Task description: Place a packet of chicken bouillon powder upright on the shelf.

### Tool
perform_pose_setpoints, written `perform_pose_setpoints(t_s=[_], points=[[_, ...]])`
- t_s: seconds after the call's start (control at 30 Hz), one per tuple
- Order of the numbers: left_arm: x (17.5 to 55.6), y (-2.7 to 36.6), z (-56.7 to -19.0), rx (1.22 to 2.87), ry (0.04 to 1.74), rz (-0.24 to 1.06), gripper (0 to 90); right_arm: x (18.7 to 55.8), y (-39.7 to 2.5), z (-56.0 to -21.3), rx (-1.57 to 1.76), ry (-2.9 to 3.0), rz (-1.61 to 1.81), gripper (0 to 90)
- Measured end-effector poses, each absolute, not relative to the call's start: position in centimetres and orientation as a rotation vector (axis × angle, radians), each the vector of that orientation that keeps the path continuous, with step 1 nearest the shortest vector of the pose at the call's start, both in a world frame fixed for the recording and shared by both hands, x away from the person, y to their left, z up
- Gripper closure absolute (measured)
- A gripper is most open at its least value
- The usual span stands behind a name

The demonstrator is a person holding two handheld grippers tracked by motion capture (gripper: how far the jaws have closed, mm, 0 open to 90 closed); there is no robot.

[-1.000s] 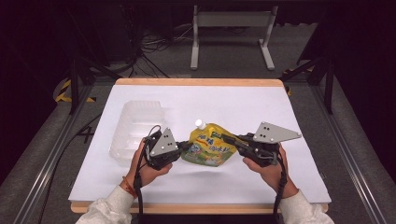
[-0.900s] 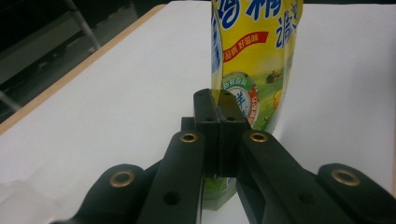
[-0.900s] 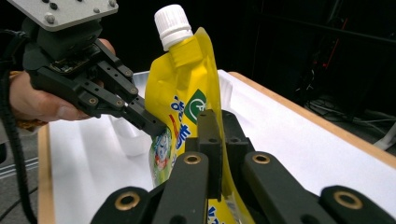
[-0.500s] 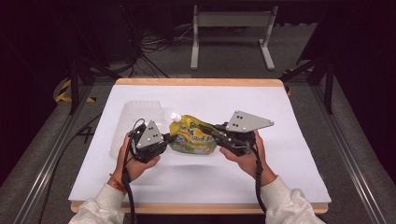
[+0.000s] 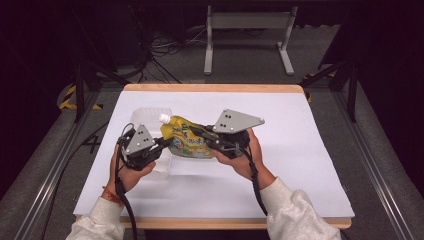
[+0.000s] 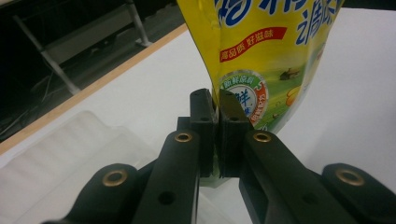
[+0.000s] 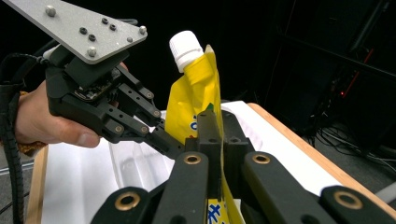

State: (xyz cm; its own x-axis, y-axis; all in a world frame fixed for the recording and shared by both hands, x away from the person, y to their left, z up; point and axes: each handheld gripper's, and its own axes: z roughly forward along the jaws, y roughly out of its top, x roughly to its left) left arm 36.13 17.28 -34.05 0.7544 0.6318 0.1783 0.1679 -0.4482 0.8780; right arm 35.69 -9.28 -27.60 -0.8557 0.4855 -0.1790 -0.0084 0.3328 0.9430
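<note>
Yellow pouch (image 5: 187, 141) frame centre, left tongs (image 6: 215, 112) clamped on its printed edge, right tongs (image 7: 218, 135) pinching opposite edge, white cap (image 7: 185, 49) upper centre in right gripper view, clear tray (image 6: 70, 154) lower left in left gripper view

- 1 yellow spout pouch (image 5: 191, 141), with 1 white screw cap (image 5: 163, 118) on it
- 1 clear plastic tray (image 5: 145, 116), mostly behind the pouch and the left-hand tool
- 2 handheld grippers: left gripper (image 5: 161, 144), right gripper (image 5: 196, 133)
- 2 grey three-cornered plates, 1 per gripper
- 2 black jaws per gripper, 4 in all
- 2 hands, 2 pale sleeves
- 2 black cables, 1 trailing from each gripper
- 1 table (image 5: 300, 90) with wooden edge, 1 white sheet (image 5: 300, 150) on top
- 1 grey metal stand (image 5: 246, 20) on the floor beyond the table
</note>
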Motion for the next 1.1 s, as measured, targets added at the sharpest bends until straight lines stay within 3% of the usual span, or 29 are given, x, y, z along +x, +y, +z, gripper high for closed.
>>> perform_pose_setpoints(t_s=[1.1], points=[[38.5,26.4,-35.2,1.854,0.841,0.696,86.0,39.8,1.9,-27.3,0.33,2.23,1.517,89.9]])
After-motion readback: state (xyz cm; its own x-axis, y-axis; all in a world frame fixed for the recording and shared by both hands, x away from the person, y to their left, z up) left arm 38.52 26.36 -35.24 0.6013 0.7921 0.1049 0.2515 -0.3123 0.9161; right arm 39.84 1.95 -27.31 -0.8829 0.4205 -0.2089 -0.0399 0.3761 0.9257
